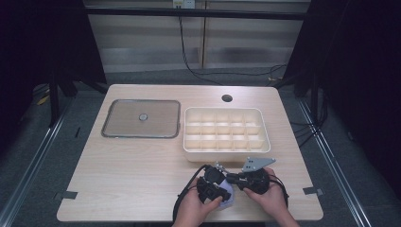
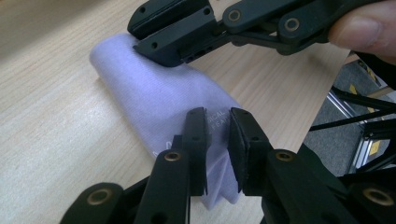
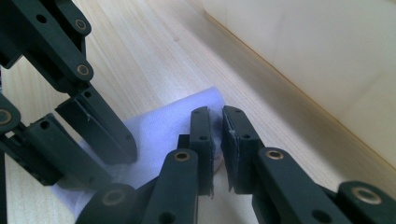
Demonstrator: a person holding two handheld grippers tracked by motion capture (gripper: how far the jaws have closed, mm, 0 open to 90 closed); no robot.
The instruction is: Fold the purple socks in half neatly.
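Because the folded lilac cloth (image 2: 154,100), lying just before the compartment box (image 1: 226,113), is being folded, its ends are pinched by nearly shut left gripper (image 2: 218,140) and right gripper (image 3: 217,140) fingers.

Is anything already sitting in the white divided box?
No, in the high view every compartment of the white divided box is bare.

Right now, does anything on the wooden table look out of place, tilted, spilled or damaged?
Nothing stands out. The white plastic divided box sits square and holds nothing, and the flat transparent lid with a dark rim lies level beside it. The left gripper and right gripper each pinch the folded pale lilac cloth, which looks whole and unsoiled.
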